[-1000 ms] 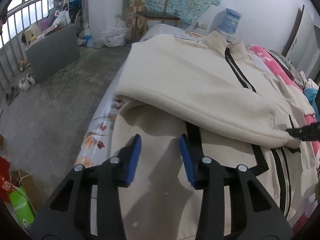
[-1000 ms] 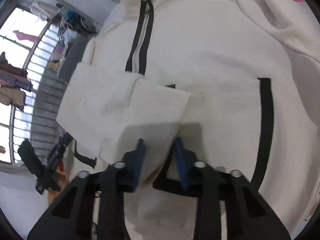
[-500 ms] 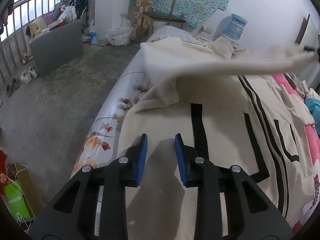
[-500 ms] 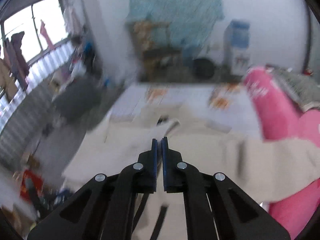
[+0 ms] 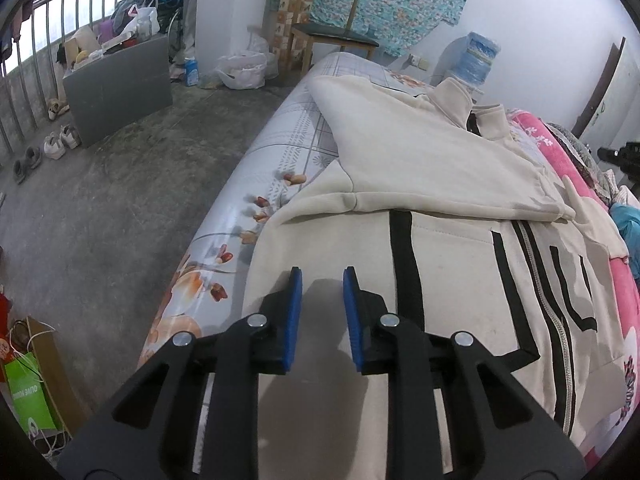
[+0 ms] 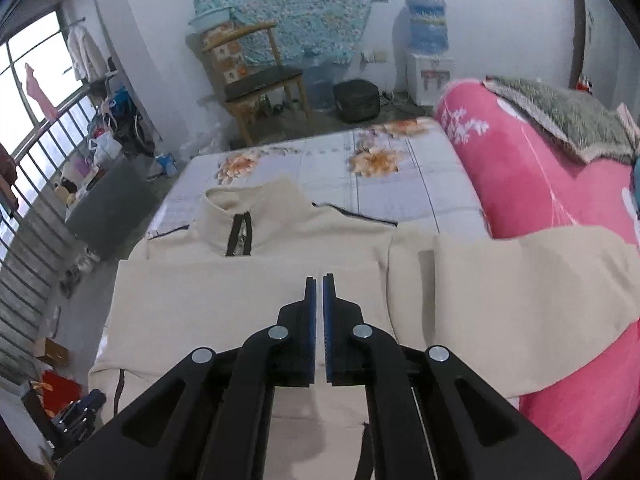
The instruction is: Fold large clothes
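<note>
While a second ago the left sleeve point(image 5: 432, 168) was draped low across the cream jacket point(image 5: 460, 280) with the right tongs point(image 6: 319, 280) right down at its cuff, it now sits higher up, folded flat across the chest with its cuff ending near the zipper point(image 5: 544, 292). Half a second back that sleeve was mid-air, stretched out in a blurry line, so it's been dropped since then. The jacket itself is spread front-up on the bed point(image 5: 256, 168), collar toward the far wall, black stripes showing on the lower front. In the right wrist view the other sleeve point(image 6: 520, 288) trails off to the right over the pink blanket point(image 6: 560, 184). The right tongs went from slightly parted over the fabric to fully pinched together with nothing in them, and they look to be up off the jacket now, with the chair point(image 6: 260, 80) and water dispenser point(image 6: 428, 52) in view. They show as a dark tip at the right edge of the left view point(image 5: 620, 156). The left tongs point(image 5: 322, 276) haven't really gone anywhere, hovering over the hem area near the bed's edge, but the gap is narrower than before and the jaws are closing, with only bare fabric visible beneath the gap, nothing gripped.
</note>
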`<state>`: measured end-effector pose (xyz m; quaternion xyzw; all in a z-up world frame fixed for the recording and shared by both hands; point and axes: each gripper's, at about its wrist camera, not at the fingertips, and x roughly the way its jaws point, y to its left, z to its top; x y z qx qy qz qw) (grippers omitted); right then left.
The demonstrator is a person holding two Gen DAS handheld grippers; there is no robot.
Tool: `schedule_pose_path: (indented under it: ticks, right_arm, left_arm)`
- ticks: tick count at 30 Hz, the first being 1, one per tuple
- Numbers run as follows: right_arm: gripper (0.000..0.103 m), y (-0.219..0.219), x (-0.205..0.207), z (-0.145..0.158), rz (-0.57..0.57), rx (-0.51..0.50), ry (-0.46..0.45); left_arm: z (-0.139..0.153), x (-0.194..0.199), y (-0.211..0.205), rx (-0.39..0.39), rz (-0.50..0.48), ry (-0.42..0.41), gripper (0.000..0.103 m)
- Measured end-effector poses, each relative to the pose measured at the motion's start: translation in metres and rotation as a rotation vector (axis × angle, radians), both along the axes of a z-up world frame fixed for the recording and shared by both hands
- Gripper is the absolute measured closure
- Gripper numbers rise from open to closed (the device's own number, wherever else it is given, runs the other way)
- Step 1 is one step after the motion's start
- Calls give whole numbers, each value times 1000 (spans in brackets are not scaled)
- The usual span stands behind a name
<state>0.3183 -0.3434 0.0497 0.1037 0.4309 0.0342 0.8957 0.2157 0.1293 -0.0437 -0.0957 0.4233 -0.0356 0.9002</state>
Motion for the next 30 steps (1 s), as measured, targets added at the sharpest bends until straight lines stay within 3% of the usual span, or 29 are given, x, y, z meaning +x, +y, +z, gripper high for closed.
schedule_pose_path:
  ticks: [4,6,7,14,22,27,30]
  right_arm:
    - [93,-17,3,-25,-20,39,90]
    - [69,-24,5,-40,-40,45,136]
    - [65,-26,7,-49,-46,46,158]
    - [64,-39,18,-110,-95,152,319]
    - [61,-58,7,-121,-232,453,305]
    - [56,-46,-3,-124,-265,504,356]
    - [56,-39,3,-120,-273,449,320]
  left_arm:
    - [0,0,0,-1,1,0,82]
    - [0,0,0,3,1,0,82]
    - [0,0,0,3,1,0,82]
    - [-1,0,1,-6,1,-1,82]
    - [-1,0,3,-15,2,-2,82]
    - [-1,1,3,-12,2,-2,82]
    - [-1,1,3,-13,2,-2,82]
